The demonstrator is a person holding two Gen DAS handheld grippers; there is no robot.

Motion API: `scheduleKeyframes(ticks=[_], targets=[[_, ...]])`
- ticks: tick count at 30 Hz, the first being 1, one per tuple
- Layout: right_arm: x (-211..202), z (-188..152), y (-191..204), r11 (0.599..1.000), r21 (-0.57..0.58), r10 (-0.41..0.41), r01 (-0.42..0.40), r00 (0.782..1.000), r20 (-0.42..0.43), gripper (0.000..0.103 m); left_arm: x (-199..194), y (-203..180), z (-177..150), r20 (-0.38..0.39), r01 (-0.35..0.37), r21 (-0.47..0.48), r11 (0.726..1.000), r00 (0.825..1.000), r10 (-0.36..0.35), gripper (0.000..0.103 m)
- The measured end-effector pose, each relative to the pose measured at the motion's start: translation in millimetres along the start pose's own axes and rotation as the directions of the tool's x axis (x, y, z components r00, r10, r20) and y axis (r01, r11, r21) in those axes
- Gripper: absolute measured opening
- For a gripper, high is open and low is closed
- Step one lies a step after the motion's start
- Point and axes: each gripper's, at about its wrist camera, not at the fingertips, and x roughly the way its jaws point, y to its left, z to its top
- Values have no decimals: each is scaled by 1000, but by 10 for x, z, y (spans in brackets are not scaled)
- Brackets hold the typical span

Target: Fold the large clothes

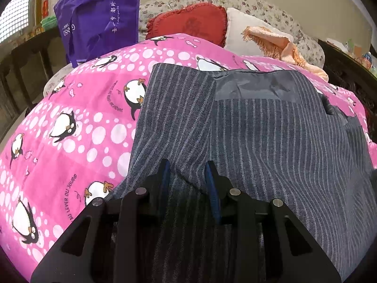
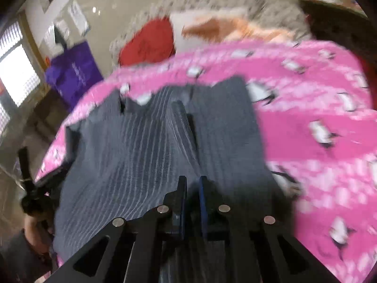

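A large grey pinstriped garment (image 1: pixel 271 127) lies spread on a pink penguin quilt (image 1: pixel 77 122), one side folded over with a plain grey lining panel (image 1: pixel 254 87) showing at the far end. My left gripper (image 1: pixel 188 167) sits at the garment's near edge, its jaws a hand's width apart with a bunch of cloth between them. In the blurred right wrist view the same garment (image 2: pixel 141 146) lies on the quilt (image 2: pixel 318 122). My right gripper (image 2: pixel 192 179) has its jaws close together on a raised ridge of the cloth.
A purple tote bag (image 1: pixel 99 21) stands at the bed's far left. A red cushion (image 1: pixel 188 23), a white pillow (image 1: pixel 242 33) and a peach fringed cloth (image 1: pixel 280 44) lie at the head. Dark wooden furniture (image 1: pixel 348 70) flanks the bed. The left gripper's handle (image 2: pixel 30 188) shows at left.
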Motion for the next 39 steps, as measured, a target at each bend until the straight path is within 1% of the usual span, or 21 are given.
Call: scheduleKeyframes(ticks=[3, 4, 5, 6, 7, 8, 9, 11, 13, 14, 15, 17, 21, 24, 26, 28, 30, 34, 36, 38, 39], targets=[[-375, -209, -127, 999, -2, -51, 51, 999, 9, 9, -7, -11, 5, -4, 2, 7, 1000, 1000, -2, 33], [-465, -284, -139, 997, -17, -77, 77, 997, 10, 9, -9, -22, 10, -9, 8, 15, 1000, 1000, -8, 36], [-600, -405, -184, 994, -28, -109, 109, 994, 6, 9, -14, -45, 20, -19, 22, 31, 999, 1000, -22, 46], [-694, -496, -225, 992, -26, -122, 122, 993, 2, 9, -36, -89, 42, -47, 34, 64, 997, 998, -31, 51], [-813, -620, -289, 992, -18, -124, 124, 992, -6, 9, -86, -124, 61, -80, 28, 93, 995, 997, -21, 51], [-901, -702, -348, 993, -11, -121, 121, 993, -13, 9, -179, -144, 70, -104, 31, 111, 993, 994, -19, 51], [-1011, -829, -404, 993, -3, -121, 121, 993, -17, 9, -336, -134, 64, -108, 64, 109, 992, 993, -52, 51], [-1192, -1090, -500, 994, 28, -105, 106, 994, -21, 11, -699, -75, 7, -69, 109, 101, 989, 992, -102, 51], [-1229, -1267, -574, 993, 88, -73, 74, 997, -18, 28, -1078, -16, -141, -21, 109, 114, 988, 994, -107, 65], [-1240, -1336, -598, 991, 116, -63, 64, 998, -14, 46, -1242, 22, -244, -4, 105, 119, 987, 994, -105, 74], [-1275, -1438, -631, 987, 150, -62, 62, 998, -2, 50, -1398, 75, -376, 15, 108, 123, 986, 994, -110, 76], [-1271, -1544, -646, 981, 187, -48, 46, 999, 9, 50, -1591, 157, -624, 17, 113, 135, 984, 993, -116, 76], [-1200, -1674, -602, 968, 249, 3, -4, 1000, 6, 50, -1756, 302, -1165, -42, 78, 135, 988, 996, -73, 76], [-1148, -1691, -443, 973, 229, 35, -35, 999, 4, 50, -1755, 368, -1440, -84, 86, 114, 990, 993, -77, 76], [-1124, -1668, -312, 981, 190, 44, -45, 999, 8, 50, -1673, 398, -1509, -116, 61, 93, 994, 992, -50, 76], [-1091, -1589, -126, 993, 115, 26, -28, 1000, 15, 50, -1677, 444, -1511, -108, 49, 54, 997, 993, -43, 76], [-1067, -1440, 106, 1000, 17, -24, 24, 999, 40, 50, -1778, 470, -1409, -34, 47, 2, 999, 998, -47, 76], [-985, -1203, 444, 992, -115, -42, 55, 993, 109, 50, -1806, 358, -1068, 52, 126, -15, 992, 991, -125, 75], [-830, -1101, 526, 988, -135, -58, 73, 991, 117, 50, -1682, 200, -908, 52, 163, 8, 987, 985, -163, 60], [-670, -1072, 530, 987, -139, -62, 76, 993, 101, 50, -1499, 58, -842, 14, 163, 38, 986, 986, -164, 49], [-538, -1094, 520, 986, -144, -78, 88, 994, 74, 50, -1356, -2, -837, -15, 144, 43, 989, 990, -143, 48]])
